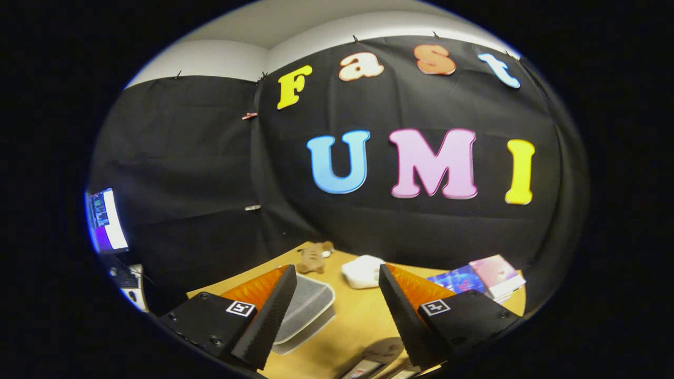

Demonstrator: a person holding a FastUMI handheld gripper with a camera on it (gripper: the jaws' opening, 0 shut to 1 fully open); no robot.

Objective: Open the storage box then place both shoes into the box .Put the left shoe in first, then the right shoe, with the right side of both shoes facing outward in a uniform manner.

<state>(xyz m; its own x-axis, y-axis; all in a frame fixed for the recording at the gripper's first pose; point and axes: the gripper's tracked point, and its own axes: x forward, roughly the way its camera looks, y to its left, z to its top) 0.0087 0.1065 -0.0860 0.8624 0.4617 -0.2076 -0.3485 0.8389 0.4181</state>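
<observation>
My gripper (337, 295) is held high above the wooden table (358, 316), open, with nothing between its fingers. A translucent storage box (305, 310) with its lid on lies on the table just beside and partly behind the left finger (274, 310). Below the gap between the fingers, close to me, part of a shoe (376, 355) shows, with dark and pale pieces; I cannot tell which shoe it is. The right finger (403, 310) hides whatever lies behind it.
A white rounded object (362, 271) sits beyond the fingers near the table's far edge. A small brown plush toy (313, 258) lies to its left. Colourful books (482, 276) are stacked beyond the right finger. A lit screen (105, 218) stands off the table.
</observation>
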